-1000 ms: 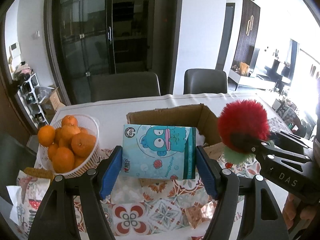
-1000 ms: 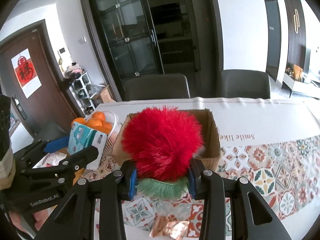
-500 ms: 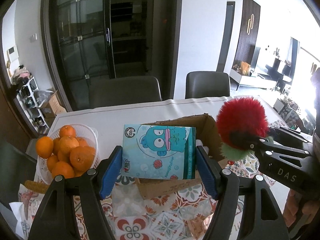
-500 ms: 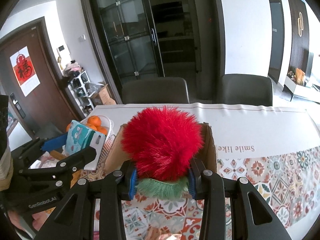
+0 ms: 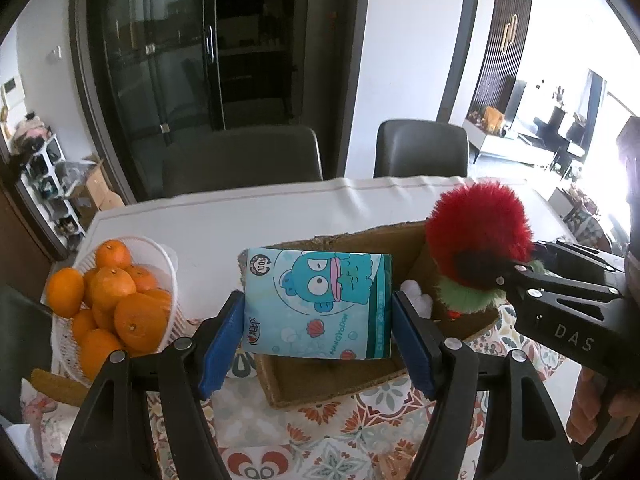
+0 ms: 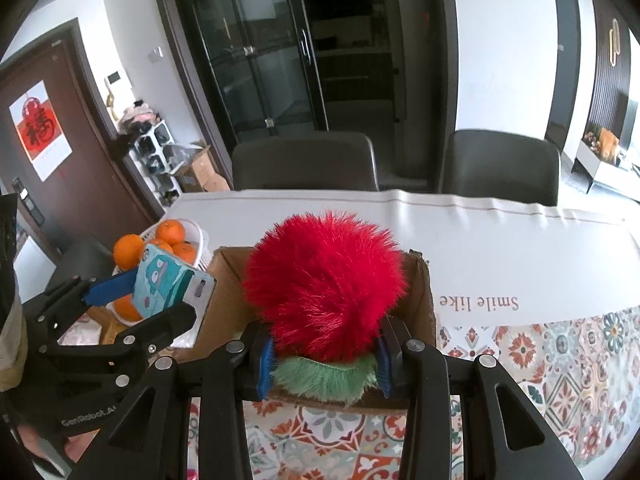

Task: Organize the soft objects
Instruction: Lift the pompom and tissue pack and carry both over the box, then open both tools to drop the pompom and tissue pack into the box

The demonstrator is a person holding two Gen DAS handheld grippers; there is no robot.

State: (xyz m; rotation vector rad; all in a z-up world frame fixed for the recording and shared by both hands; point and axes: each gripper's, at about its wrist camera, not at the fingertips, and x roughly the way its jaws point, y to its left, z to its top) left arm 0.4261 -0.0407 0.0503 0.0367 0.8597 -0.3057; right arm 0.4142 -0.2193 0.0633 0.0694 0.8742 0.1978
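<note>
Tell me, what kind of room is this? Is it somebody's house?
Most likely a home's dining area. There's a table with a patterned tablecloth, dark dining chairs pushed up to it, a white basket of oranges, and a shoe rack by a brown door with a red paper decoration.

Left tool point(image 5: 318, 334) clamped, pads point(image 5: 222, 338) wide apart; right tool point(image 6: 324, 364) clamped narrow; both angled down.

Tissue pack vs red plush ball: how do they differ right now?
The tissue pack is flat, rectangular, smooth, printed with a blue cartoon; the red plush ball is round, furry, with a green base. The left gripper grips the pack wide; the right gripper pinches the ball narrow. Both hang over the cardboard box.
</note>
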